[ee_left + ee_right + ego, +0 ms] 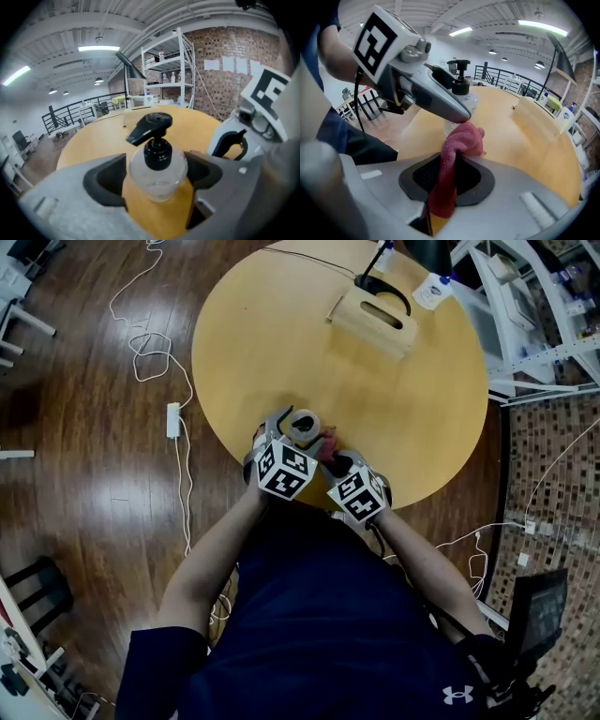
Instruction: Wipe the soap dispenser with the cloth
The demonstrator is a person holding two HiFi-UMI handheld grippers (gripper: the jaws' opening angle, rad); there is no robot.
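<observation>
So here's the setup: the soap dispenser (157, 157) stands upright on the bench (281, 334), right between the jaws of the left tool (157, 174). Those jaws are spread wide and the pads look just off the clear body on both sides, so I read it as cradled, not clamped. The right tool (447, 177) is closed on the red cloth (461, 140), with a bunched wad poking out past its tips and a tail hanging back under it. That wad sits just ahead of the right tool, tucked under one jaw of the left tool, with the bottle right behind it. I can't tell if cloth is touching bottle yet.

What I'd worry about is that nothing's really holding the bottle. It looks light and top-heavy with that black pump (152, 125), and the bench edge is close behind both tools. A firm swipe from the right tool could skid it or tip it out of the left tool's open jaws. The two tools are also crowded together, so the cloth could snag on the left jaw and drag out of the pinch. And if the pump head gets bumped, there's soap everywhere.
</observation>
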